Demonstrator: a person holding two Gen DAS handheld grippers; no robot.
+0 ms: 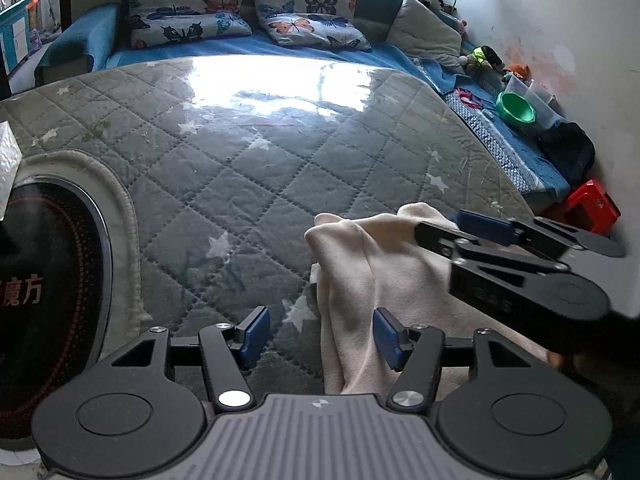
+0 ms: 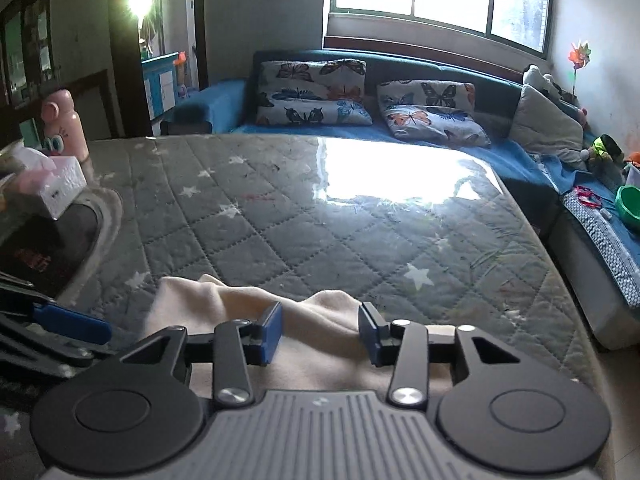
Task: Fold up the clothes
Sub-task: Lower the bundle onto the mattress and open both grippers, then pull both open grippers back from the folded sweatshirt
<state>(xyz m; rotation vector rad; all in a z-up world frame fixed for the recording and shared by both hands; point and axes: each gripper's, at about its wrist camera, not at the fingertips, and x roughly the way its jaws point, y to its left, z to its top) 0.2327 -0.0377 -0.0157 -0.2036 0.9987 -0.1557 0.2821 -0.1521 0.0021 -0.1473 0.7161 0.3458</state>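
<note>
In the left wrist view, the cream garment [image 1: 372,280] is lying on the quilted mat [image 1: 240,152], running lengthwise away from the left gripper [image 1: 320,338], whose jaws are standing open astride the garment's left edge. In the right wrist view, the right gripper [image 2: 320,334] is hovering released over the garment's [image 2: 240,304] bunched far edge, nothing pinched.

A garment [image 2: 248,312] lies bunched at the near edge of a quilted table cover [image 2: 320,232]; a tissue box [image 2: 60,188] and bottle [image 2: 66,124] stand at far left, a sofa [image 2: 400,136] with pillows [image 2: 316,92] behind, a bowl [image 2: 628,204] at right
</note>
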